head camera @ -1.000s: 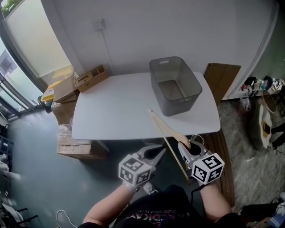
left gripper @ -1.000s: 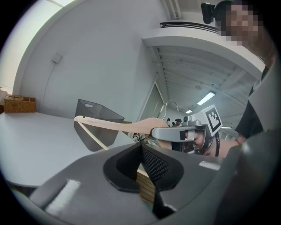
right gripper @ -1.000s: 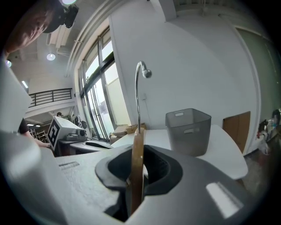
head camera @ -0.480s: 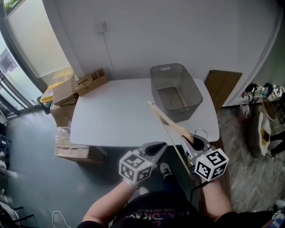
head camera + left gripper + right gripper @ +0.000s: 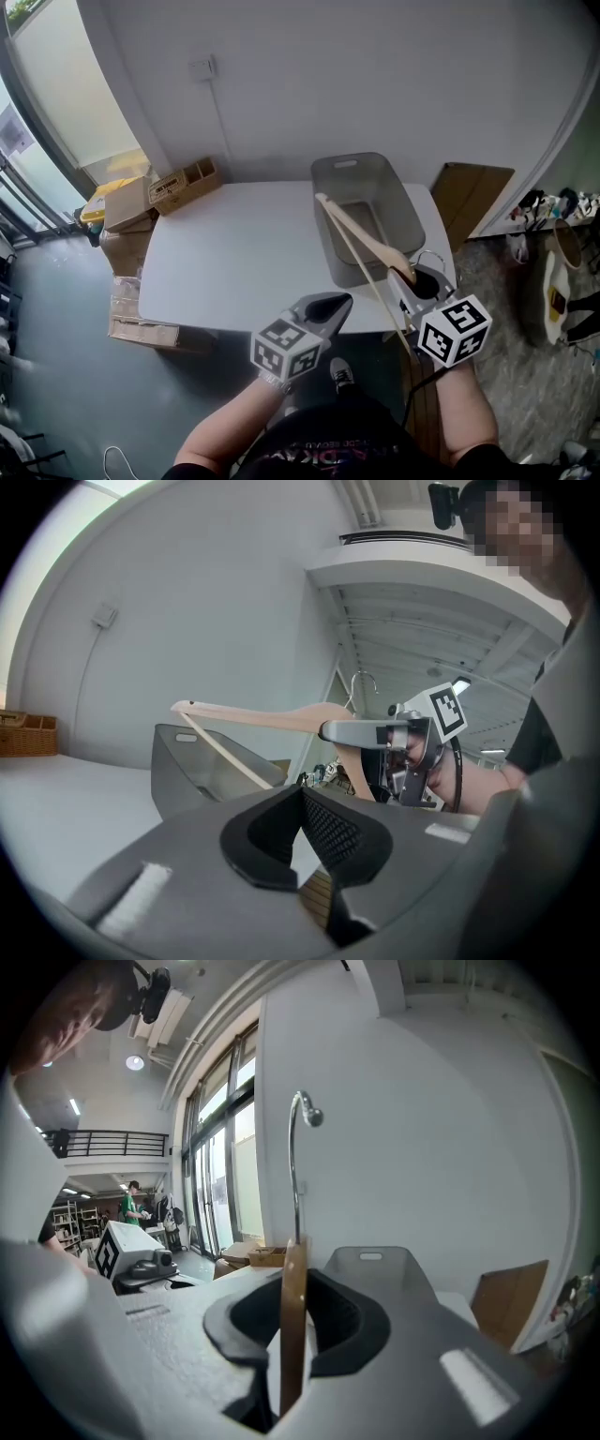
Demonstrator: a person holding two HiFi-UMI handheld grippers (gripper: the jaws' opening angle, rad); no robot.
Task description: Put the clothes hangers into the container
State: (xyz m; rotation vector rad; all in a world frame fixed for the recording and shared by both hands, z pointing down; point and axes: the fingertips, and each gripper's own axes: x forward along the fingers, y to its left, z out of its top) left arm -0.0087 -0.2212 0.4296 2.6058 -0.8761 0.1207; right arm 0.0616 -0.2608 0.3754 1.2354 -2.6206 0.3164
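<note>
A wooden clothes hanger (image 5: 361,234) with a metal hook (image 5: 298,1138) is clamped in my right gripper (image 5: 405,281), which is shut on the wood near the hook. The hanger's long arm reaches out over the open grey container (image 5: 398,202) standing at the right of the white table (image 5: 234,262). Seen from the right gripper view, the wood (image 5: 292,1335) stands edge-on between the pads, with the container (image 5: 398,1274) just beyond. My left gripper (image 5: 339,300) hovers at the table's near edge, shut and holding nothing. The left gripper view shows the hanger (image 5: 253,716) and container (image 5: 187,761) to its right.
A wooden compartment box (image 5: 183,183) sits at the table's far left corner. Cardboard boxes (image 5: 127,211) are stacked on the floor at the left. A brown board (image 5: 469,192) leans on the wall at the right, with shoes (image 5: 553,202) beyond it.
Both grippers have moved forward toward the table. The hanger went with the right gripper, and its far end now hangs over the container instead of short of it.
</note>
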